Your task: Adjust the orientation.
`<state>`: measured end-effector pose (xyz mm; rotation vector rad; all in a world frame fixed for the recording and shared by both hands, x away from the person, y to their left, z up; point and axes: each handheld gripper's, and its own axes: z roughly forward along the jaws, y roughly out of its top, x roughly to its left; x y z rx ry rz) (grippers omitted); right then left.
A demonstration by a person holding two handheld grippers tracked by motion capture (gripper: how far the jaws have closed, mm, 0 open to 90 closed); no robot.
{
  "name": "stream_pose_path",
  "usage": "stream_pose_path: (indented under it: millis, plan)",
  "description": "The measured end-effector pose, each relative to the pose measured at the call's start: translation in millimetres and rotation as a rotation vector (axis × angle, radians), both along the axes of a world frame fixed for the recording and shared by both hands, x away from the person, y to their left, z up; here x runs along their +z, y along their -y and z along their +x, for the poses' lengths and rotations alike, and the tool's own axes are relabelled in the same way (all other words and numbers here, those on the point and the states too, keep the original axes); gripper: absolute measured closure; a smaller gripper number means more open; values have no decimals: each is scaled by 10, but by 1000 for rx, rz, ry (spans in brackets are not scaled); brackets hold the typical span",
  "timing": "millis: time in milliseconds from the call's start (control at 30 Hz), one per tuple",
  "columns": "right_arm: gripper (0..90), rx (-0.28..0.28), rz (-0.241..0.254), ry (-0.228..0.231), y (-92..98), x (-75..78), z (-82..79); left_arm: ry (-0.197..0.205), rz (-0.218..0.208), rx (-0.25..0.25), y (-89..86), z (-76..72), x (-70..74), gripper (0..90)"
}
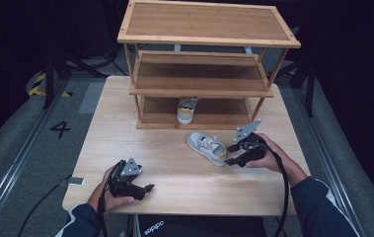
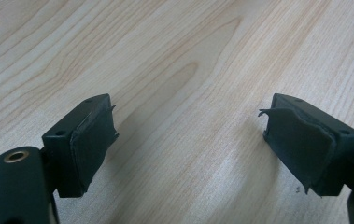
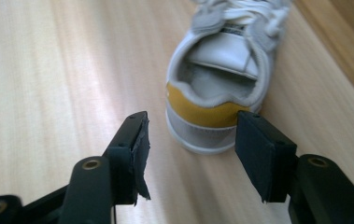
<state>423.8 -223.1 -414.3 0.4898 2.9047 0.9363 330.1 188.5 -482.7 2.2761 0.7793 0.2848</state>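
White-and-yellow sneaker lies at the rack's six o'clock, the right gripper, jaws spread, poised at its heel for pinching, I'd judge, while the left gripper rests open, empty.

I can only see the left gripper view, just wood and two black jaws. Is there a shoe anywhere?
Observer: Yes, a white shoe with a yellow heel lies on the table, right in front of the right gripper.
Operator: Is that gripper holding it?
Observer: No. Its jaws stand apart just behind the heel, not touching it.
Operator: Is there another shoe?
Observer: A second shoe sits on the bottom shelf of the wooden rack.
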Motion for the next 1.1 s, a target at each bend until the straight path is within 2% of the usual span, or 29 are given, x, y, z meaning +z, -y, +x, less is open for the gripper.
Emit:
stream_pose_path:
  millis: [100,133,167,233,267,300,333,400,467,633,700,867,1000,1100]
  plan:
    - [491,70,-3,8,-120,2,-143,0,1,1,1,-1,1,160]
    - [491,70,-3,8,-120,2,-143,0,0,1,1,0,0,160]
    - [500,105,-9,6,-178,2,-194,0,0,1,1,-1,0,160]
    - [501,153,-28,24,-325,0,-279,0,2,1,1,-1,1,160]
    - [501,153,-28,24,-325,0,-279,0,2,1,1,-1,1,160]
    - [512,190,-39,40,-398,15,-314,0,0,1,1,0,0,159]
    - [523,201,-51,54,-426,26,-321,-1,2,1,0,-1,2,160]
    - [526,208,-50,61,-444,39,-318,0,1,0,0,0,1,160]
    - [517,190,-38,98,-465,96,-270,0,0,0,0,0,0,159]
    - [503,194,-32,111,-505,161,-199,0,0,-1,-1,0,0,159]
    - [500,215,-34,96,-572,147,-173,3,4,-2,-3,1,2,159]
    - [504,250,-121,79,-777,19,-119,3,4,-2,-3,1,2,159]
    - [575,273,-192,62,-900,-128,-74,3,4,-2,-3,0,1,159]
    - [621,281,-193,52,-927,-154,-71,3,2,-2,-4,-1,1,159]
